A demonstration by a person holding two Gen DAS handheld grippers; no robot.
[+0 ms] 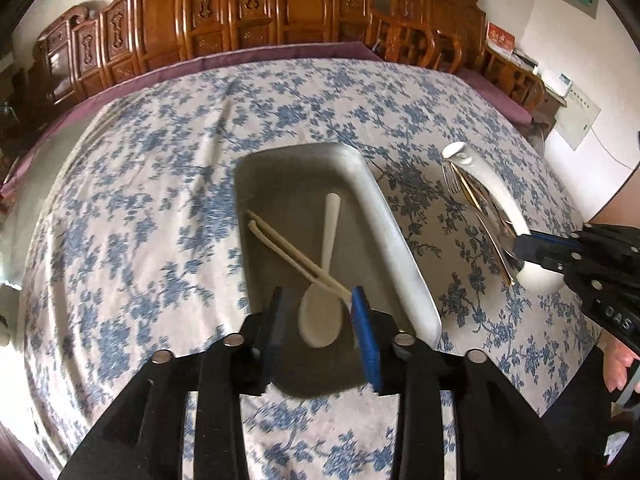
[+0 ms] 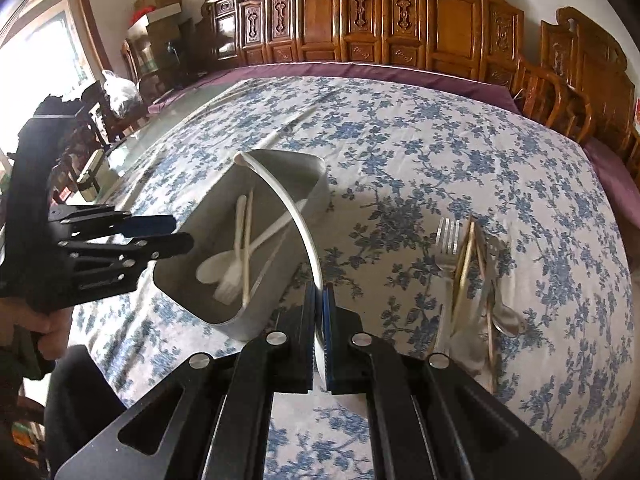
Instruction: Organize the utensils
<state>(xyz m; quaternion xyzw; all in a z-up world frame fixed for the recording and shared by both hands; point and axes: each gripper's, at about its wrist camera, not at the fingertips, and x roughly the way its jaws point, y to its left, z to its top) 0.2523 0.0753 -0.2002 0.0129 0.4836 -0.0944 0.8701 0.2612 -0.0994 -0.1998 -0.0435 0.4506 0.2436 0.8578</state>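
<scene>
Partway, by my reading: grey tray (image 1: pixel 396 224) on the table (image 2: pixel 420 152) holds a white spoon (image 1: pixel 322 312) and chopsticks (image 1: pixel 288 250); a metal fork (image 2: pixel 447 246), gold chopsticks (image 2: pixel 464 268) and a metal spoon (image 2: pixel 505 318) are loose to its right. Right gripper (image 2: pixel 320 320) pressed together, pinching a white plate (image 2: pixel 298 216) on edge beside the tray. Left gripper (image 1: pixel 322 320) spread, directly over the white spoon's bowl.

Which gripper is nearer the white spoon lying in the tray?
Left. The left gripper hangs open right over the white spoon in the metal tray; the right gripper is off beside the tray, shut on a white plate.
</scene>
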